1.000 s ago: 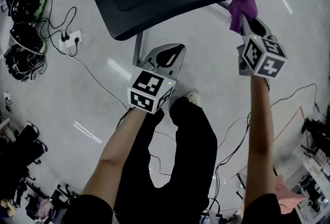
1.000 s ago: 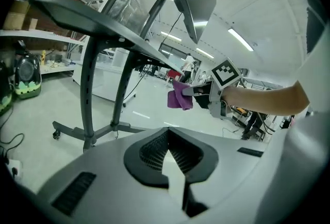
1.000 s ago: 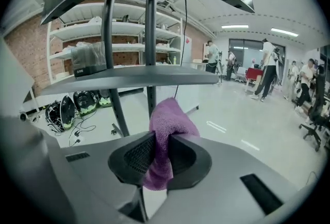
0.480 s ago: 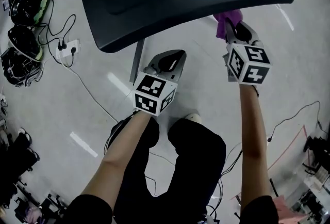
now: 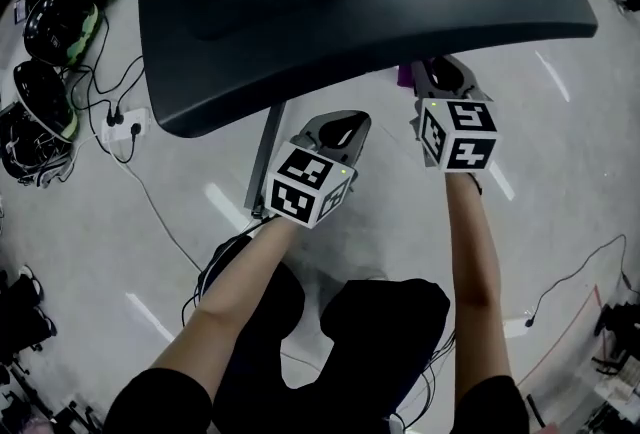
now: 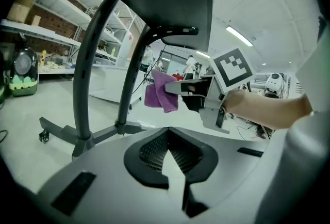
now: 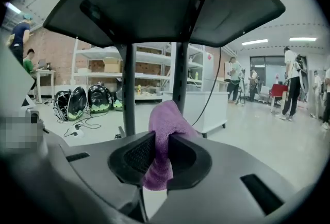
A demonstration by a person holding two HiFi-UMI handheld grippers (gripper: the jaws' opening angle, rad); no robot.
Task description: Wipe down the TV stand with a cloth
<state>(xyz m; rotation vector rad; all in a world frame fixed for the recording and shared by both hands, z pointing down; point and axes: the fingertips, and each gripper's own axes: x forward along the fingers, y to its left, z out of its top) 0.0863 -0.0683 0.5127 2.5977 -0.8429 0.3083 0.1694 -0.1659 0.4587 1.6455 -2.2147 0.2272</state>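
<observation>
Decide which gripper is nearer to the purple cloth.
Right. The right gripper is shut on the purple cloth. The left gripper, shut on nothing, is apart from it, to its left.

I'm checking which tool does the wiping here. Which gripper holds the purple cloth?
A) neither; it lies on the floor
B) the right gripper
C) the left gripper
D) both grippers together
B: the right gripper has its jaws clamped on the purple cloth, while the left gripper has nothing between its jaws.
</observation>
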